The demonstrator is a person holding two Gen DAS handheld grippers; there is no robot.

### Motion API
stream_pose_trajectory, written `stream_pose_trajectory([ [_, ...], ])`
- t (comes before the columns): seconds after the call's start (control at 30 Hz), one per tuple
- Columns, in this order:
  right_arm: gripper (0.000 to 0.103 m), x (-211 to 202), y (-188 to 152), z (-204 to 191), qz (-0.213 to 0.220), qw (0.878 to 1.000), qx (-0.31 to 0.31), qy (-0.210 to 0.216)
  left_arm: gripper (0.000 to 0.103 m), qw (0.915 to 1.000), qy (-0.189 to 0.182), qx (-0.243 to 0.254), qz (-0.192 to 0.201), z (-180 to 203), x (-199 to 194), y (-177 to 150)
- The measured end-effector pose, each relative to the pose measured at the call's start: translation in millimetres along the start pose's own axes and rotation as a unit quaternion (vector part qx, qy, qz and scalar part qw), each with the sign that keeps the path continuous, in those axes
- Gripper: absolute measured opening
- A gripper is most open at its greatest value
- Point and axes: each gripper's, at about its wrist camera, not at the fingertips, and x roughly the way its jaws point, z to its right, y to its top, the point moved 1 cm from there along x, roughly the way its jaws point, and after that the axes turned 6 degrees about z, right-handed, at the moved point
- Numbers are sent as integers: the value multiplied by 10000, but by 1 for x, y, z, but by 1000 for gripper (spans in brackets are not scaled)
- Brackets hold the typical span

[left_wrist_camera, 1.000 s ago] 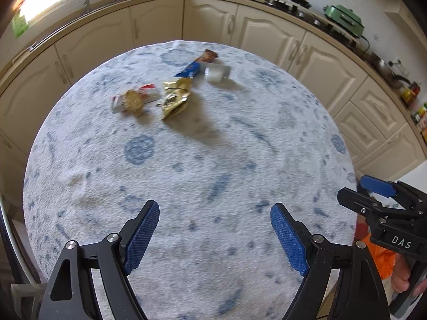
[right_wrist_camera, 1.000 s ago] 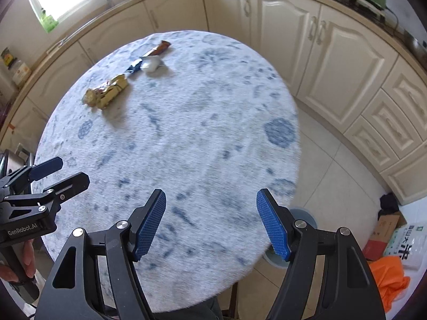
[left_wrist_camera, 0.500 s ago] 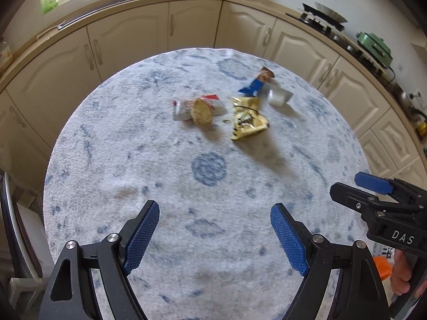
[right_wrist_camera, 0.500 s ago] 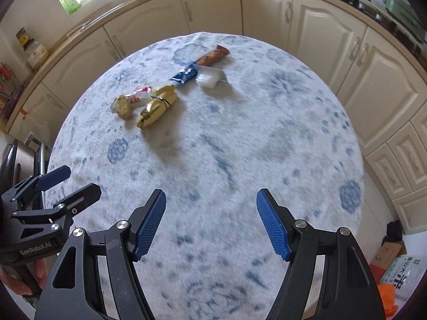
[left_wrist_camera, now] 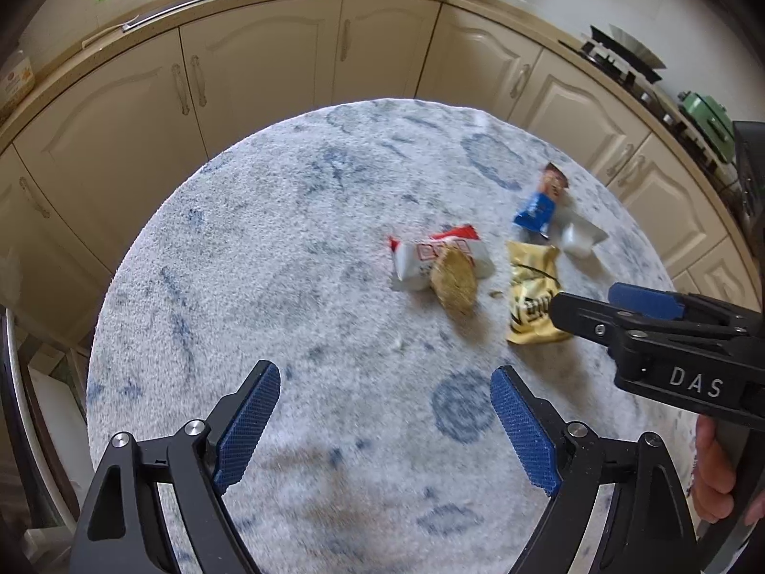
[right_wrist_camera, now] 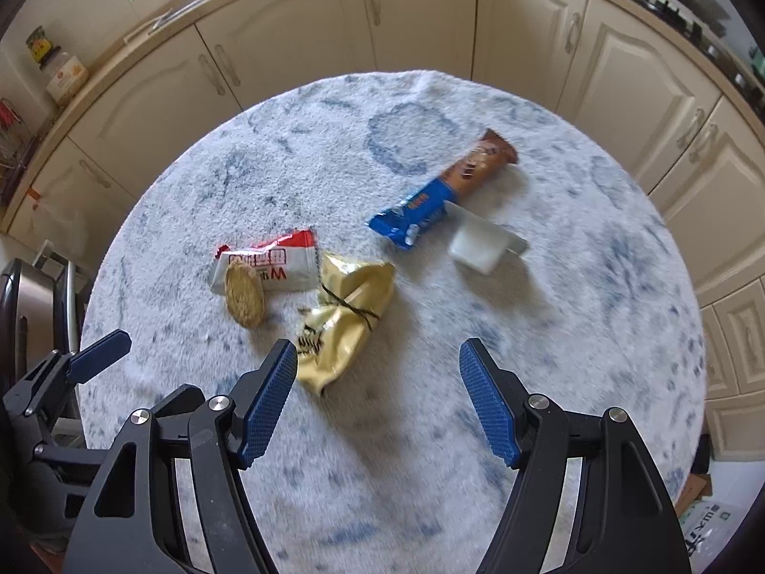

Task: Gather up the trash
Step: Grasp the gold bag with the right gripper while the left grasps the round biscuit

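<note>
Both of your grippers have swung in over the round table (right_wrist_camera: 597, 287) since a second ago, and the litter that sat far up the cloth now lies close ahead of the fingers. Your left gripper (left_wrist_camera: 385, 430) hangs over bare blue-and-white cloth, its jaws opening wider right now with nothing between the blue pads (left_wrist_camera: 248, 425). Your right gripper (right_wrist_camera: 377, 402) is spread too and grips nothing; its left pad sits just at the lower edge of the crumpled gold wrapper (right_wrist_camera: 346, 320), though you can't tell whether it touches. From the left wrist view that right gripper reaches in from the right side, its tip covering part of the same gold wrapper (left_wrist_camera: 528, 296), with your fingers (left_wrist_camera: 715, 473) showing on the handle below. Left of the gold one lies the red-and-white wrapper (right_wrist_camera: 272, 265) with a round biscuit (right_wrist_camera: 244, 294) resting against its near end. Farther up sits the blue wrapper (right_wrist_camera: 411, 210), with the brown wrapper (right_wrist_camera: 483, 162) running on from it toward the far rim. Just beside the blue one is a small white plastic cup (right_wrist_camera: 483, 244) tipped on its side. Cream cabinets (right_wrist_camera: 296, 33) curve round behind the table
</note>
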Motion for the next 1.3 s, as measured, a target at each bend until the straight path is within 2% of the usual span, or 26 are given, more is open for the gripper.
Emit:
stream_pose_trajectory([
  [0.1, 68, 16, 6, -9, -105, 9999, -83, 71, 86, 10000, -19, -73, -20, -7, 9, 5],
  [0.13, 64, 23, 8, -12, -163, 9997, -147, 68, 86, 9999, -16, -100, -3, -9, 12, 6],
  [0.17, 53, 30, 9, -16, -232, 9995, -192, 93, 86, 9999, -13, -133, 10, -11, 14, 8],
  [0.2, 50, 34, 9, -17, -245, 9994, -218, 88, 86, 9998, -29, -171, 5, -12, 17, 9],
  [0.23, 45, 32, 9, -18, -51, 9996, -285, 20, 86, 9998, -55, -203, -4, -13, 19, 8],
  [0.3, 38, 33, 8, -15, -94, 9995, -274, 133, 86, 9996, -85, -267, -38, -15, 24, 9],
  [0.43, 35, 27, 5, 13, -143, 9984, 199, 516, 86, 9994, -117, -307, -88, -10, 32, 14],
  [0.57, 35, 20, 1, 35, 48, 9988, 358, 344, 87, 9991, -277, -314, -119, 8, 44, 23],
  [0.67, 35, 15, 4, 47, 87, 9973, 540, 492, 87, 9987, -350, -275, -231, 20, 56, 27],
  [0.73, 35, 13, 5, 50, 167, 9975, 549, 415, 86, 9994, -222, -185, -199, 26, 61, 30],
  [0.83, 35, 9, 2, 55, 242, 9980, 519, 280, 75, 9995, -259, -144, -92, 30, 67, 35],
  [0.9, 35, 14, 1, 56, 179, 9981, 515, 304, 54, 10000, -76, 14, 19, 34, 69, 35],
  [0.97, 35, 14, -1, 57, 178, 9980, 514, 330, 43, 9991, 196, 359, 109, 40, 73, 34],
  [1.07, 35, 14, -1, 56, 193, 9984, 469, 269, 41, 9979, 283, 549, 202, 45, 74, 30],
  [1.2, 35, 14, -1, 54, 223, 9986, 432, 215, 25, 9988, -48, 470, 114, 45, 71, 25],
  [1.3, 35, 14, -2, 54, 223, 9986, 439, 211, 24, 9987, -82, 479, 125, 43, 64, 23],
])
